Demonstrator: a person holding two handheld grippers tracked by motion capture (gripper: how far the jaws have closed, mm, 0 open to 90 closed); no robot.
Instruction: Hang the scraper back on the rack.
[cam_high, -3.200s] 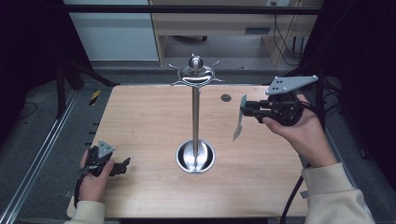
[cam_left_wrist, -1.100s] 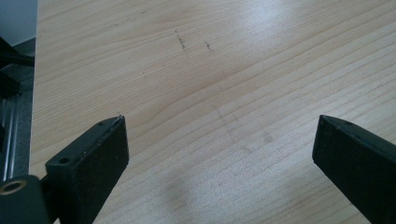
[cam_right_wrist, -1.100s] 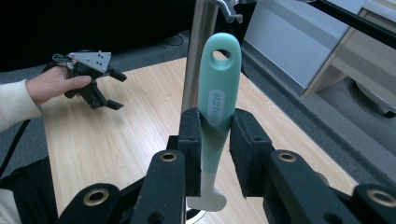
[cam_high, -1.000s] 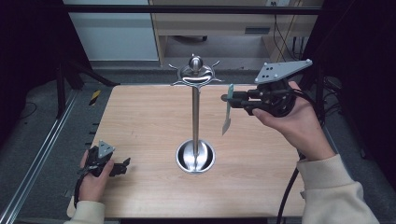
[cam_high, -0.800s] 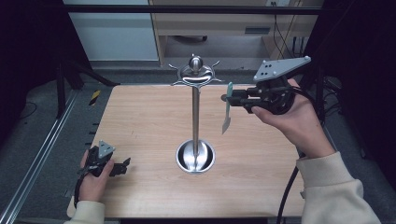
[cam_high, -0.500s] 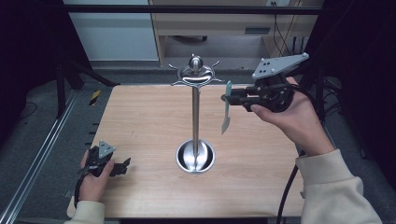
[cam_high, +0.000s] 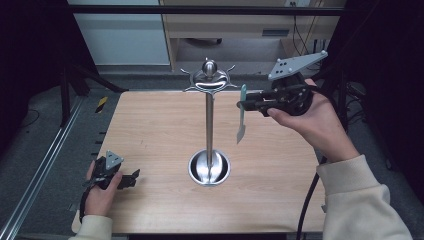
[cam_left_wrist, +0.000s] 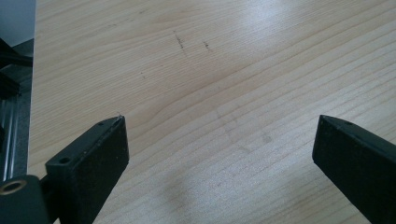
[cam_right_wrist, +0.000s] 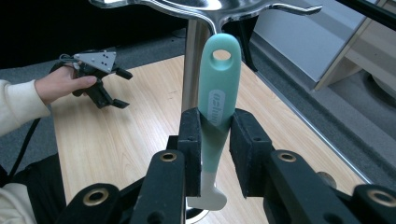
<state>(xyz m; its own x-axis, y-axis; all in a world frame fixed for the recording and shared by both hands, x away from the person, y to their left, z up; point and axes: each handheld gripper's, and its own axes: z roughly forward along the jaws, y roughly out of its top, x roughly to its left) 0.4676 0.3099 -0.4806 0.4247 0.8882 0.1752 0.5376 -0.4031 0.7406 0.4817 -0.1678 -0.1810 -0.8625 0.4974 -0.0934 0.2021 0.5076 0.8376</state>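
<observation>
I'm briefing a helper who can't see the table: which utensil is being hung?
Start at the tall steel stand mid-table, hooks around its top. Just right of the pole, the right gripper clamps a utensil hanging upright: mint-green handle with a hole on top, pale blade below.

Glossy metal stand, matt wooden table, perhaps rubbery turquoise handle.

High view: looked forward and down from above the person's side, taking in the whole wooden table.
Left gripper view: sat close over the tabletop, facing down along its jaws.
Right gripper view: faced across the table, close behind the steel stand.
Shared: stand, tabletop, left gripper.
</observation>
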